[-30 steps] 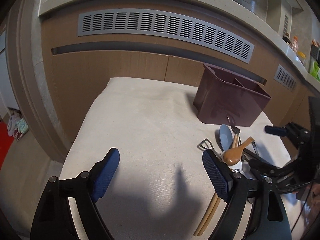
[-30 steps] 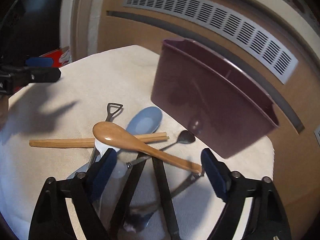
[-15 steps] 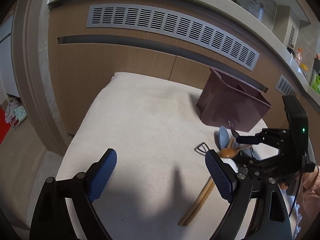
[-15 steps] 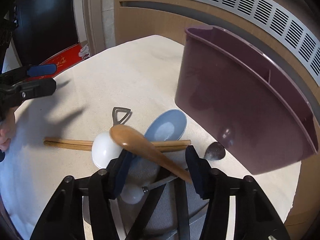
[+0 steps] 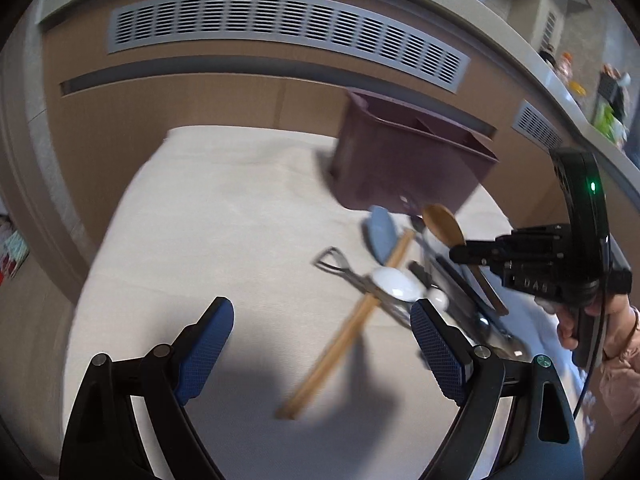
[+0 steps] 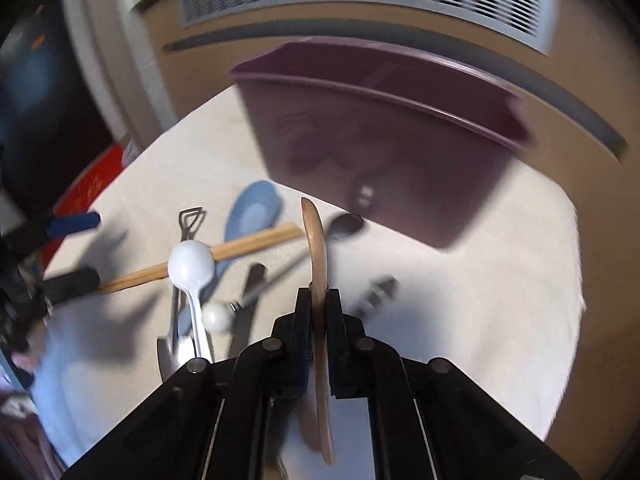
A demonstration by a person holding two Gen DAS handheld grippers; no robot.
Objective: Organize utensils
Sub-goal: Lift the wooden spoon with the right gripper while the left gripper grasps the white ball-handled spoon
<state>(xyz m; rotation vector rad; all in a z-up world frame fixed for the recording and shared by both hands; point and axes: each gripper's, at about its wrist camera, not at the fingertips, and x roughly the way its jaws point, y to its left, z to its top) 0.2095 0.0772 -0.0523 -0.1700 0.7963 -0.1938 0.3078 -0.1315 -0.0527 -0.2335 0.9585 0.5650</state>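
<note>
Two grippers work over a table with a cream cloth (image 5: 224,208). At the upper right of the left wrist view stands the maroon utensil holder (image 5: 404,176). Left gripper (image 5: 320,344), at the bottom, has its jaws wide with nothing between. Right gripper (image 6: 318,300) is clamped on the wooden spoon (image 6: 316,248), lifted, bowl toward the holder. Below center lie the chopsticks (image 5: 340,344), blue spoon (image 5: 382,232) and white spoon (image 5: 394,284).
</note>
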